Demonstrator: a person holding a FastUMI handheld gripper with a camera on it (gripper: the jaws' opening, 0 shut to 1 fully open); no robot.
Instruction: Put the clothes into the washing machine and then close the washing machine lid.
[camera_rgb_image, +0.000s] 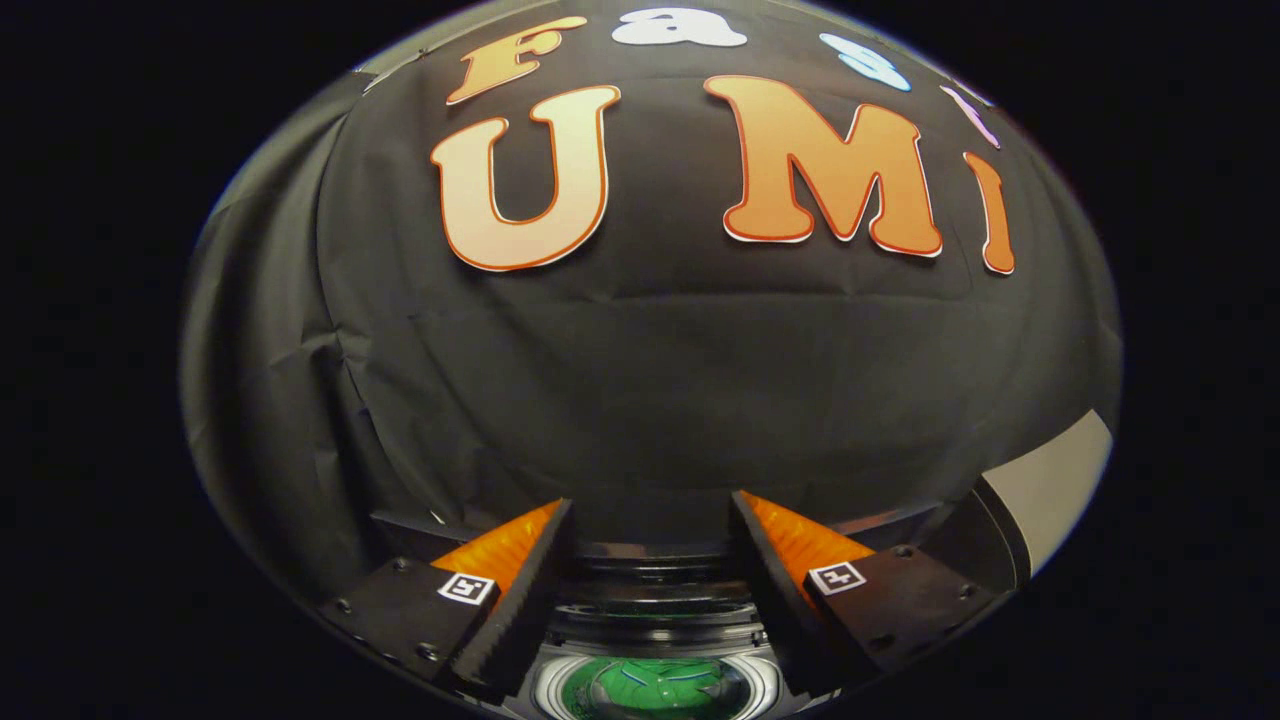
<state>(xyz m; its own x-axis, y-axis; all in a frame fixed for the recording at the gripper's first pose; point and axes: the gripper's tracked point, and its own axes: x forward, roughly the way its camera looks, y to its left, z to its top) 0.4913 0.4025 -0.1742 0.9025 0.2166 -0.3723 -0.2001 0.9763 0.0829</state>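
A: Where's the washer?
B: Low down, right under the gripper — the washer shows between the two fingers, its top a stack of dark and pale rings.

A: And the clothes?
B: Something green sits inside the washer's round opening, behind a glossy surface that catches the light. It looks like cloth, but I cannot tell for sure; it's small and cut off at the bottom.

A: Is the washer's lid shut?
B: I cannot tell. The shine over the green could be a clear cover, or just glare.

A: What are the fingers doing?
B: The gripper is spread wide — a broad gap between the tips, nothing pinched. The fingers angle inward above the washer, one to each side of it, touching nothing that I can see. Each carries a small square marker on its mount.

A: What lies beyond the washer?
B: The wall, black cloth hanging in folds, rising straight behind the washer and well apart from the tips. To the right of the washer, past the right finger, a pale panel edges in beside the cloth.
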